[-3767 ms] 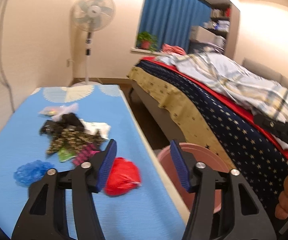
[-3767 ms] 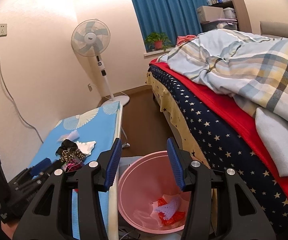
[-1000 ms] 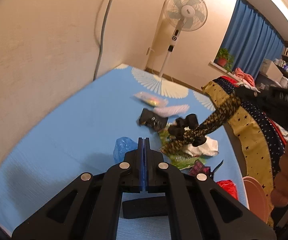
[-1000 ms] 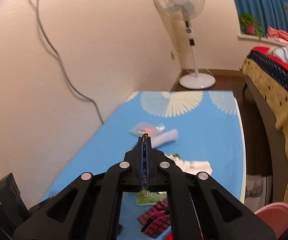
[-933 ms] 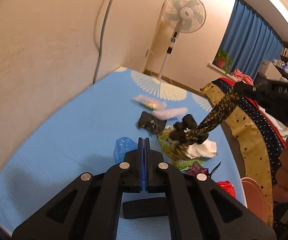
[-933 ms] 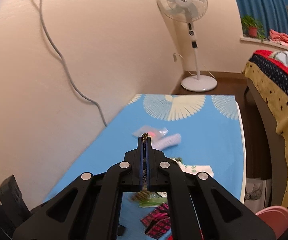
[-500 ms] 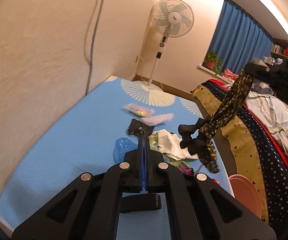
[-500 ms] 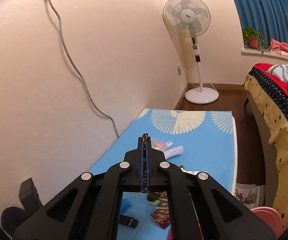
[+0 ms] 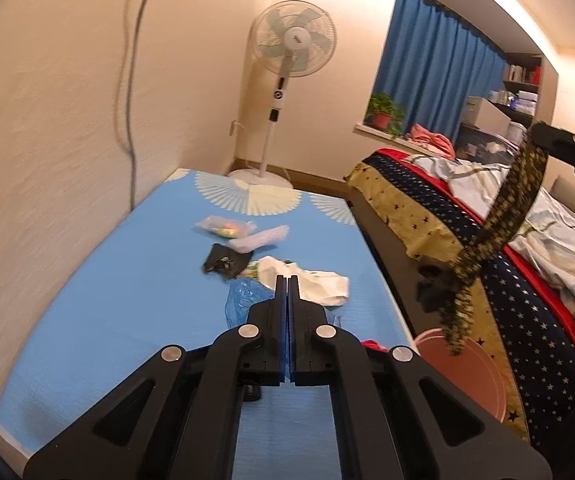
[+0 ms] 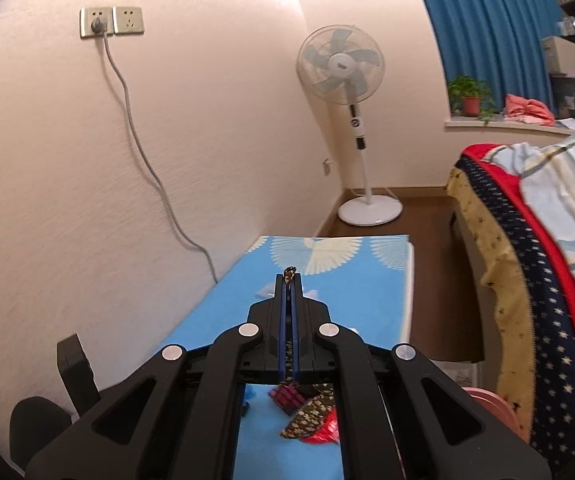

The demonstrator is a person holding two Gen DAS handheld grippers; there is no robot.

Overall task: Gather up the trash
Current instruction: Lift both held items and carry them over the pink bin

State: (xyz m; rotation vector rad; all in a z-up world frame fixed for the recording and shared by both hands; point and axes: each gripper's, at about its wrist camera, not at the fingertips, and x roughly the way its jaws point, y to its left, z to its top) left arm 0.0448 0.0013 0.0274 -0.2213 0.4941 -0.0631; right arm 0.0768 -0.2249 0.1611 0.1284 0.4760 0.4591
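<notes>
Left hand-held gripper (image 9: 288,280): jaws together, empty. Blue bag (image 9: 243,298) and white wrapper (image 9: 319,280) lie just past its tips on the tabletop (image 9: 127,300). Right hand-held gripper (image 10: 288,278): clamped on patterned strip (image 9: 507,216), which hangs below it above the pink bin (image 9: 471,376).

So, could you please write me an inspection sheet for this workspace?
Surface: blue table, fan pattern at its far end.
Job's things: patterned strip hangs over the pink bin.
Clutter: white wrapper, blue bag, black packet on the table.
Grippers: left gripper shut, empty; right gripper shut on the strip.
Cables: grey cable from wall socket.
Surroundings: fan, bed.
</notes>
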